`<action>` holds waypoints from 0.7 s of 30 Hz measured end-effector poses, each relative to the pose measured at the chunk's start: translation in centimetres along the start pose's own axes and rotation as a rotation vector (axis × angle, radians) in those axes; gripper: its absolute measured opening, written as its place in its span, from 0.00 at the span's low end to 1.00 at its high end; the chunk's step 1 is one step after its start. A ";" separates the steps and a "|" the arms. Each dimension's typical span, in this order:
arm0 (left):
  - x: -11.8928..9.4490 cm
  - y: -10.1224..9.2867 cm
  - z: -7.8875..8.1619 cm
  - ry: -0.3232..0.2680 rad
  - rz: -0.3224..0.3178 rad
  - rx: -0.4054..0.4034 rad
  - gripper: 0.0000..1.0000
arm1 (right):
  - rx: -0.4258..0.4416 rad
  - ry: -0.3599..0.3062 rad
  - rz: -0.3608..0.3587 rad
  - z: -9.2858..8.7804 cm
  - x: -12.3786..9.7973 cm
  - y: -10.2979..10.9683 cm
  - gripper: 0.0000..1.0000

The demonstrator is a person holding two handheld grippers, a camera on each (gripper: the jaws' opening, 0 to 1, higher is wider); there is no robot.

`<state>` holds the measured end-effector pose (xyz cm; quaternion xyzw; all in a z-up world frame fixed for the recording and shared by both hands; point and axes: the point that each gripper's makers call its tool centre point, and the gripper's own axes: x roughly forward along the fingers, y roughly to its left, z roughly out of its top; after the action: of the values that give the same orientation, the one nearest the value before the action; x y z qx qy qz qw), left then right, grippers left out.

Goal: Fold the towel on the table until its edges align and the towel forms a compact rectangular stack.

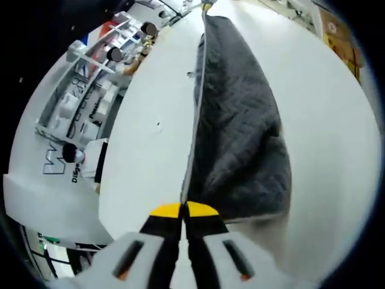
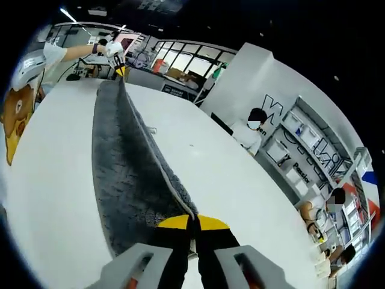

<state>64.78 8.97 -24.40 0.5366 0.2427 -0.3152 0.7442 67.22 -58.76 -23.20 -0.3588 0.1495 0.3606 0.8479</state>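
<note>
Pinching towel (image 1: 240, 132) edge, tools (image 1: 183, 212) closed.

One towel (image 1: 240, 138) (grey), one table (image 1: 150, 156)

The towel (image 1: 240, 138) is dark grey, fuzzy matt cloth; the table (image 1: 150, 150) is smooth matt white.

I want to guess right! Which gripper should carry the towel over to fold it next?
Probably neither alone: the left gripper and right gripper each pinch an end of the grey fluffy towel, stretched over the white table. Both look equally placed, so they should move together.
</note>
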 end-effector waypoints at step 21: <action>6.3 -0.4 -1.4 0.081 -0.045 0.019 0.03 | 0.040 0.114 0.016 -3.5 6.3 -0.6 0.03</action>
<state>68.76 8.86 -29.47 0.5505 0.2818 -0.3121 0.7212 72.04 -58.39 -28.59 -0.3604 0.2078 0.3430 0.8422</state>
